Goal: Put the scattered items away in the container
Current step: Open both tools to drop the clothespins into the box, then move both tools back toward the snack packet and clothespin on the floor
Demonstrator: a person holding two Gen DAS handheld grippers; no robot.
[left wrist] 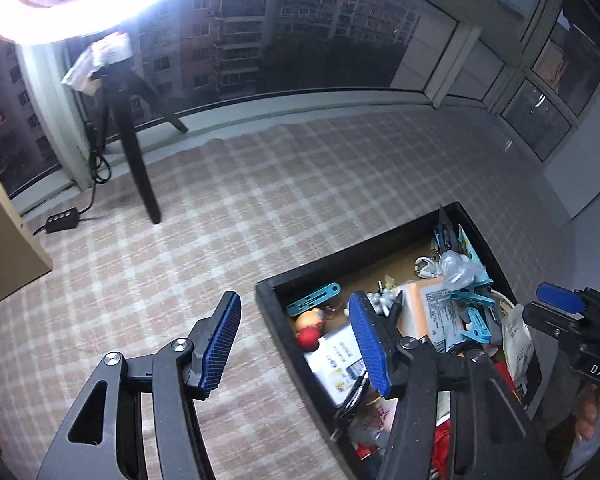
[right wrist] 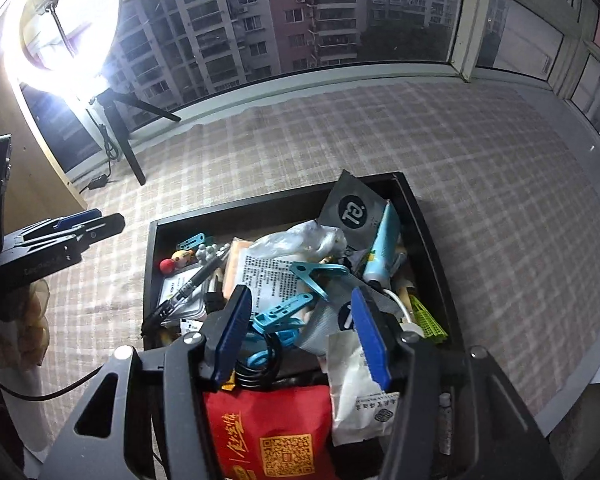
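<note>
A black open box [left wrist: 286, 344] stands on the checked cloth, filled with several small items. Among them are light blue clothes pegs [right wrist: 284, 312], a black pen [right wrist: 188, 284], a red pouch [right wrist: 268, 428], a white packet [right wrist: 356, 396], a pale blue tube [right wrist: 382, 248], a crumpled plastic bag [right wrist: 300, 240] and a small red and orange toy [left wrist: 310, 326]. My left gripper [left wrist: 294, 304] is open and empty, straddling the box's left wall. My right gripper [right wrist: 300, 294] hangs open over the heap, with the pegs below the gap and nothing gripped.
The checked cloth [left wrist: 260, 200] spreads to the left of and beyond the box. A ring light on a black tripod [left wrist: 140, 152] stands at the back left, with a power strip [left wrist: 62, 219] beside it. Windows line the back, and a wooden panel [left wrist: 4, 240] is at the far left.
</note>
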